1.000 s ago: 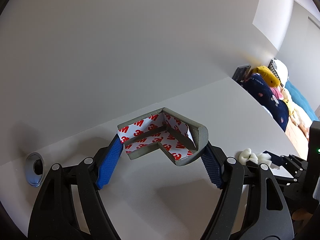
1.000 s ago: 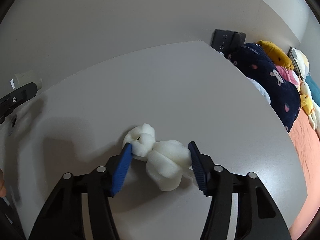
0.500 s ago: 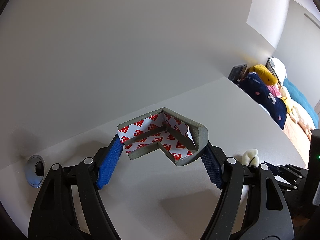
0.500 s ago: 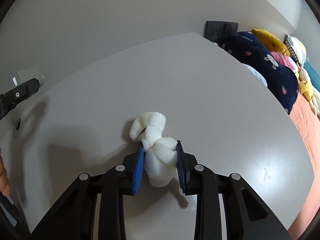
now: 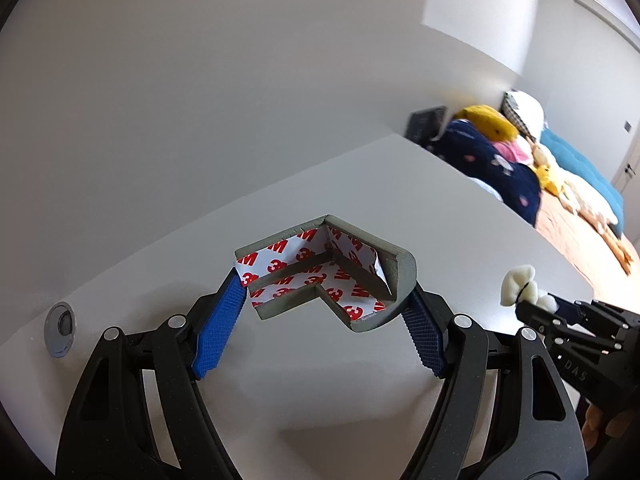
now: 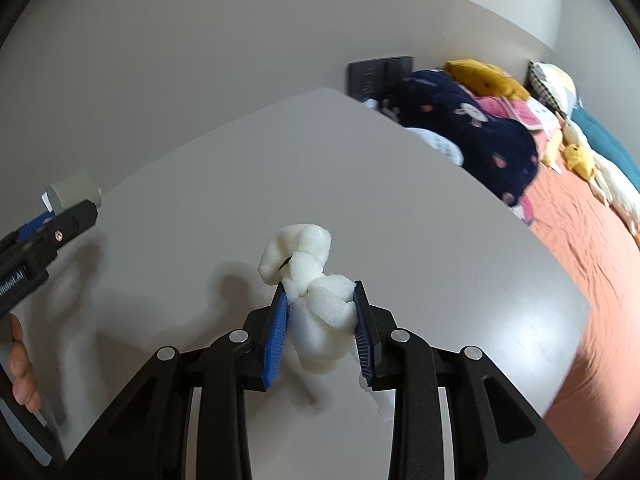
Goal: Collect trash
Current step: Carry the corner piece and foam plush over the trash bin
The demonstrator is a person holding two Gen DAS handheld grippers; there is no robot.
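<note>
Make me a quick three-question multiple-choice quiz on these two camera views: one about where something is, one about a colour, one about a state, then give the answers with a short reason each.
1. Where is the round metal grommet in the left wrist view?
A. On the bed
B. In the tabletop, left of the left hand-held gripper
C. Between the fingers

2. What colour is the print on the liner inside the grey corner guard?
A. Green
B. Black
C. Red

3. What is the state of the right hand-held gripper?
A. Shut on the white foam
B. Wide open, empty
C. Shut on the corner guard

Answers:
1 B, it sits in the table surface at the left edge.
2 C, red logos cover the white liner.
3 A, both blue pads press into the foam.
</note>
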